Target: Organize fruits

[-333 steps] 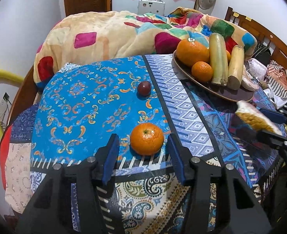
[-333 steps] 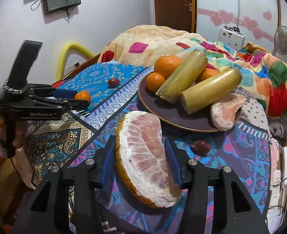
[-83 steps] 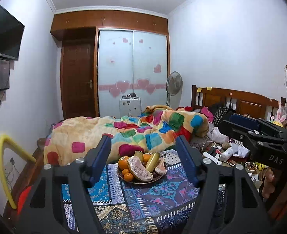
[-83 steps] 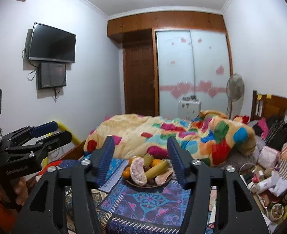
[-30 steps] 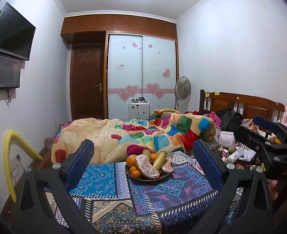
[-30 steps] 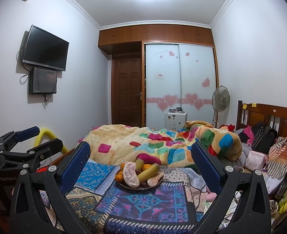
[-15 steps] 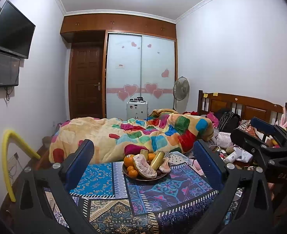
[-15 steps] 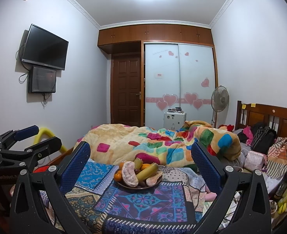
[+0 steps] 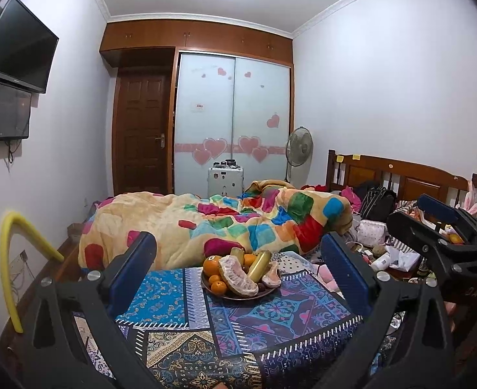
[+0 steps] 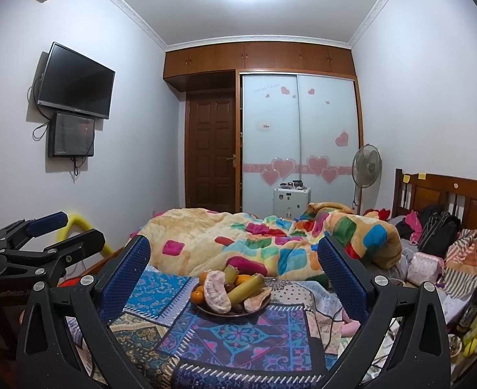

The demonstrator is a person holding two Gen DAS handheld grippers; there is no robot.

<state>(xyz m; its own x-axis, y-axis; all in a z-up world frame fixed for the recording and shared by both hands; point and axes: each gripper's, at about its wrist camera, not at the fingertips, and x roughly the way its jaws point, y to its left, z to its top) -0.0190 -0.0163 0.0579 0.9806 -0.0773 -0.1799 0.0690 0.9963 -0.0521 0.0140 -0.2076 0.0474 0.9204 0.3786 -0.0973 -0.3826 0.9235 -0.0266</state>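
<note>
Left claw (image 9: pixel 237 278): its blue-padded fingers are standing wide apart with nothing between them, framing the plate from well back; it is also showing at the left edge of the right wrist view.
Right claw (image 10: pixel 233 278): it is likewise gaping wide and empty, hanging well clear of the fruit; its black frame is showing at the right edge of the left wrist view.
Why held so: judging by the distance and the empty fingers, both tools are being kept back because nothing seems left to pick up.
Container: a round dark brown plate (image 9: pixel 238 295) is sitting on the desk, which is covered by a blue and purple patterned cloth (image 9: pixel 280 311), just in front of the bed's patchwork blanket (image 9: pixel 238 217).
Contents: a large peeled pomelo half with pink flesh (image 9: pixel 238 275) is leaning at the front; three oranges (image 9: pixel 213 265) are crowding the left side; two yellow-green cut stalks (image 9: pixel 259 264) are lying across the middle; a smaller pomelo wedge (image 9: pixel 272 275) is resting on the right; small dark red fruits (image 10: pixel 237 307) are peeking out below.
Why grouped: piling everything on one plate is keeping round fruit from rolling off the cloth.
Loose fruit: none is showing on the cloth around the plate.
Task state: the sorting is looking finished.
</note>
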